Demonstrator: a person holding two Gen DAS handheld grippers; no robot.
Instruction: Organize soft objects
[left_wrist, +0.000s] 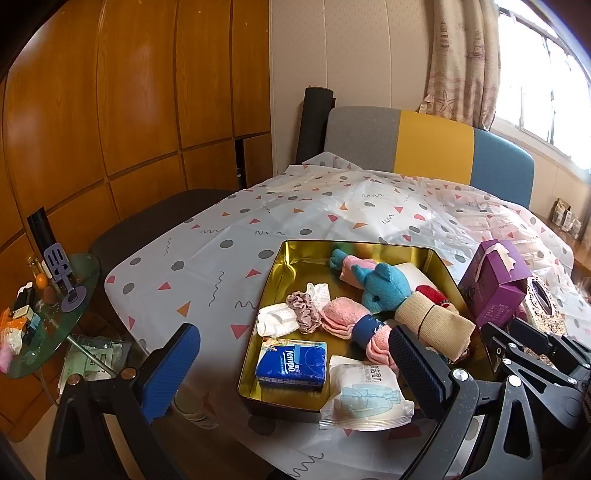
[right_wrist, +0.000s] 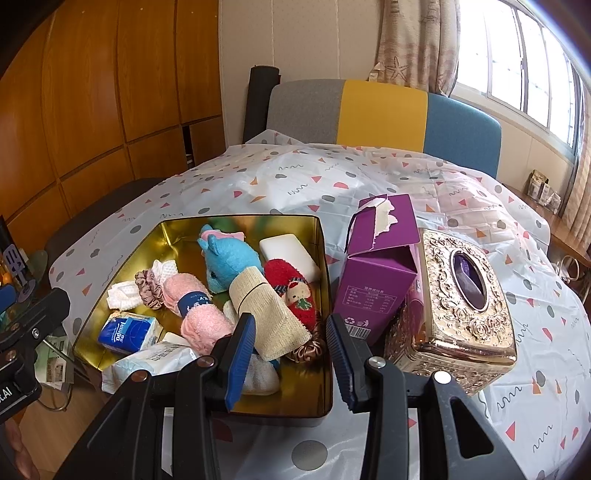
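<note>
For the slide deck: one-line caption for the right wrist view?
Open right gripper hovers over gold tin packed with soft items, beside purple carton.

Patterned-cloth table (right_wrist: 369, 177) w/ gold tin (right_wrist: 327, 332), purple carton (right_wrist: 373, 273), ornate tissue box (right_wrist: 454, 295).

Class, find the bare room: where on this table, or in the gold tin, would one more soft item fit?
Free: the tablecloth between the gold tin and the chair, and the tin's far-left corner behind the white cloth. Crowded: the tin's middle and right, around the blue plush, and the gap toward the purple box and ornate tissue holder.
</note>
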